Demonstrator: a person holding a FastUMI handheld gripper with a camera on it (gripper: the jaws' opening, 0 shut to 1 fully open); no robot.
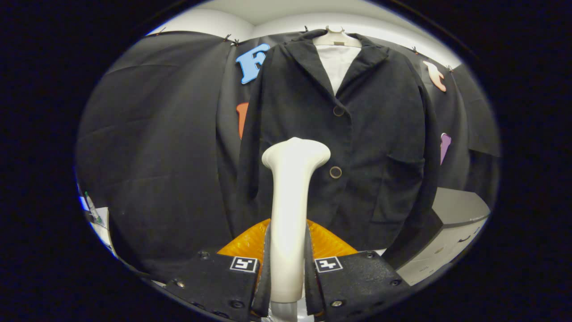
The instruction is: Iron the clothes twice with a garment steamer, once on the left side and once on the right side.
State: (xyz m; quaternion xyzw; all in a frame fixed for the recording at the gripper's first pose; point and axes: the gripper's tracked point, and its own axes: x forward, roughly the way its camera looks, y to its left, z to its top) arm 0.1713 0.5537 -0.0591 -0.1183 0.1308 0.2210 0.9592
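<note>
A black jacket [366, 134] hangs on a pale hanger [336, 38] straight ahead, with a white shirt [337, 62] showing at its open collar and two buttons down its front. My gripper [288, 264] is shut on the white handle of the garment steamer [290, 201], which stands upright between the fingers. The steamer's wide head [296, 152] points at the jacket's front near the lower button [335, 172], a little left of it. Whether the head touches the cloth I cannot tell.
An orange object [250, 241] lies just beyond the fingers, below the jacket's hem. A grey cabinet with drawers [451, 228] stands to the right of the jacket. Black cloth walls the booth behind and to the left.
</note>
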